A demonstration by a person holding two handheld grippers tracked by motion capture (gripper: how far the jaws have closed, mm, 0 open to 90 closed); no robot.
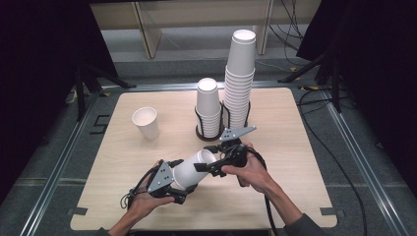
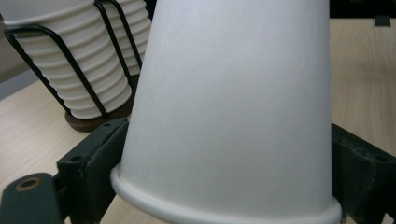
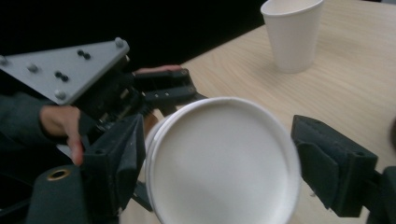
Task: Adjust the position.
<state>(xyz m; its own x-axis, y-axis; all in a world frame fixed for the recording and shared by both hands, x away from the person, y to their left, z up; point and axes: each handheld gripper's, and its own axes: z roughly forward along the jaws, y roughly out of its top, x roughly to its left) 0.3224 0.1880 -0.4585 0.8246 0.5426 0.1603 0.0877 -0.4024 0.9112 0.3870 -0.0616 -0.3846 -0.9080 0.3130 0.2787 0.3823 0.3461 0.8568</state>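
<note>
Mid-air over the near part of the worktop point(image 1: 295, 162), a white paper cup point(image 1: 193, 168) lies on its side between the two grippers. The left gripper point(image 1: 178, 189) has it near the rim end; in the left gripper view the cup's rolled rim point(image 2: 224, 215) sits between the black fingers point(image 2: 95, 158), which press against both sides of the wall, so the grip is closed on the cup. The right gripper point(image 1: 212, 162) faces the cup's other end: in the right gripper view the round base point(image 3: 224, 163) sits between its fingers point(image 3: 334, 163), with a gap visible on the right side and the left finger just beside or touching the wall, so it stands partly open and is not yet clamped. A second rim line at the base edge hints at two nested cups, though this cannot be told for sure. A single upright cup point(image 1: 146, 123) stands apart at the far left; two stacks of upturned cups point(image 1: 238, 83) sit in a black wire holder point(image 1: 199, 129) at the centre. Judged step: a hand-over or a pulling apart of the held cup. The next move calls for the right fingers to close squarely and gently on the base end, since the thin wall will buckle under a hard squeeze, while the left hold stays firm.
</note>
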